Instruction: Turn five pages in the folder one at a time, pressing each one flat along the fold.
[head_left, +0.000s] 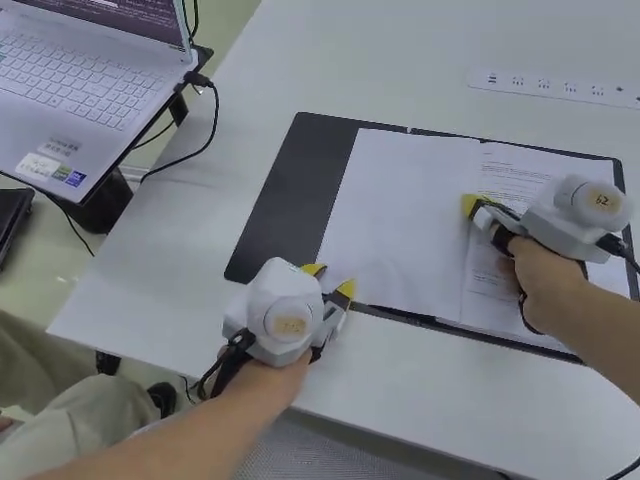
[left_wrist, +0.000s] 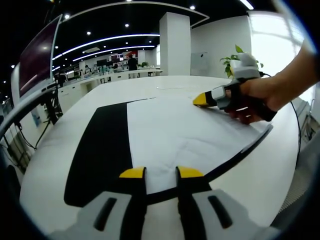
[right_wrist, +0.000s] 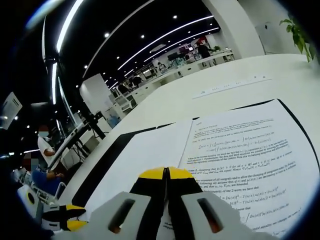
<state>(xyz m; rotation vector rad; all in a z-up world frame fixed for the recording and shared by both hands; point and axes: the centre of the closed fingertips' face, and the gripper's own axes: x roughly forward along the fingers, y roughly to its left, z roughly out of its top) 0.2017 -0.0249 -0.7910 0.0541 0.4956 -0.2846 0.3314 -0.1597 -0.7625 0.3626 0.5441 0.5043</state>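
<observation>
1. Flat black folder (head_left: 290, 200): matt black, no pattern; a black border shows round the sheets.
2. Blank white paper sheet (head_left: 400, 220), on the folder's middle: plain white, no print.
3. Printed white paper sheet (head_left: 520, 175), on the folder's right half: white with rows of fine black text.
4. Left gripper (head_left: 330, 280), at the folder's near edge: pale grey body, yellow jaw tips, round yellow-orange label.
5. Right gripper (head_left: 472, 207), over the folder's fold: pale grey, yellow tips, black behind them.
6. Smooth white tabletop (head_left: 400, 60), around the folder: plain white.
7. Long white power strip (head_left: 555, 85), beyond the folder's far edge: white with small dark marks.
8. Silver-white open laptop (head_left: 80, 80), left of the folder: pale keys, small coloured stickers, thin black cable (head_left: 205, 130) alongside.
</observation>
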